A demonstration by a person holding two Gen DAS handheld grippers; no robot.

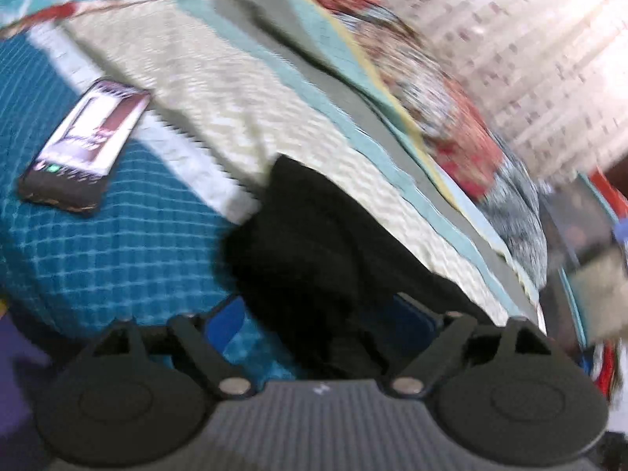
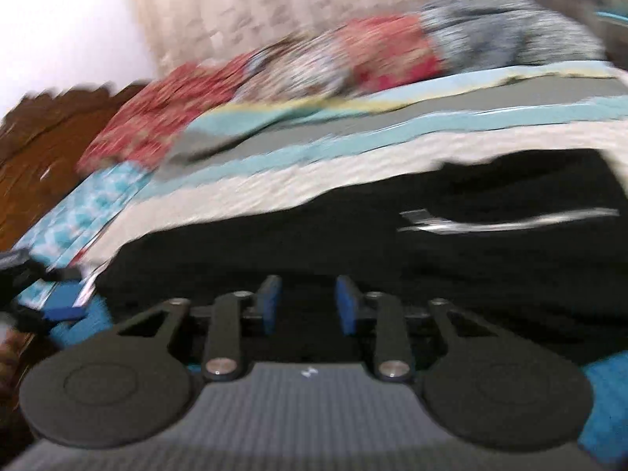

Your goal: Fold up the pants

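the left gripper (image 1: 320, 320) has its jaws wide apart with black pants (image 1: 314, 243) between them. the right gripper (image 2: 307, 302) is part open over the pants (image 2: 392, 251), gripping nothing. beyond lie a phone (image 1: 84, 145) on the teal waffle-weave bed (image 1: 117, 235), a striped blanket (image 2: 353, 145), then patterned cloth (image 2: 274, 66).

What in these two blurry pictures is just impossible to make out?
- Phone, left wrist view: screen content smeared by motion blur.
- Black pants, both views: full shape unknown; cut off by the right edge and hidden behind the gripper bodies.
- Left gripper: open, but whether its fingers touch the pants is lost in dark cloth.
- Right gripper: open; contact likewise unclear.
- Red patterned cloth, right wrist view: pattern blurred.
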